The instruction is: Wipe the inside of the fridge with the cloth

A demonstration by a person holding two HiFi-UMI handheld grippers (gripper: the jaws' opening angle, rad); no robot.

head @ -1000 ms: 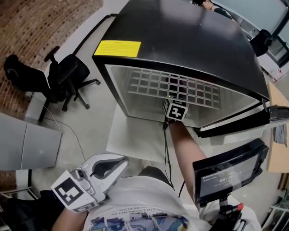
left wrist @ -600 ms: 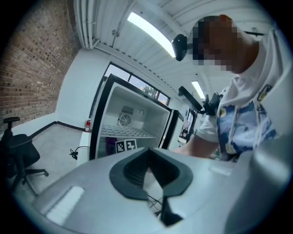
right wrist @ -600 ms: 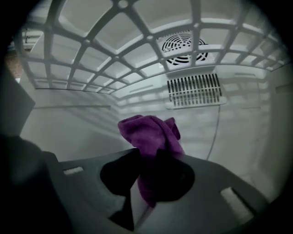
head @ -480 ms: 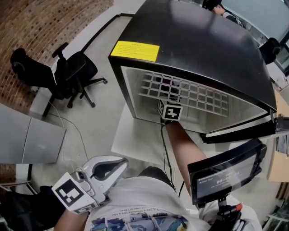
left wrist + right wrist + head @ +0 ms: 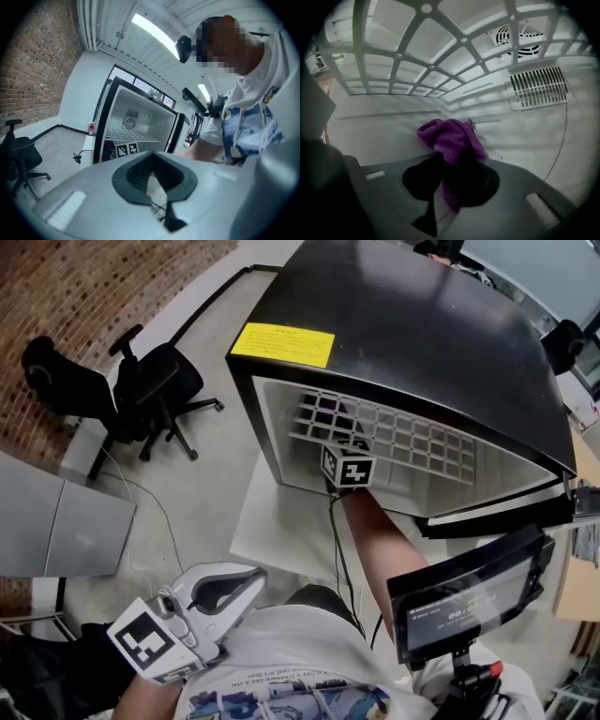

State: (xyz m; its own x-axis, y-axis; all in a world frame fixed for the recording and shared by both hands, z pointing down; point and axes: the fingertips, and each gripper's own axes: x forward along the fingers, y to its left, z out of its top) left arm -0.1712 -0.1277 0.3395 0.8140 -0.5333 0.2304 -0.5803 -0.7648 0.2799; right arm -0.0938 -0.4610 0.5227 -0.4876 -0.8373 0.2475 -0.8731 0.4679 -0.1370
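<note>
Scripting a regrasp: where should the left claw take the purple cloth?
Probably the bunched end of the purple cloth bulging past the right claw, shut on its tail. Enter through the open fridge front, under the grid shelf, which blocks approach from above.

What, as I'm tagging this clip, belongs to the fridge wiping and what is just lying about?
Job: fridge, purple cloth, right gripper shut on it.
Lying about: office chair, screen, left gripper, shut and empty.
</note>
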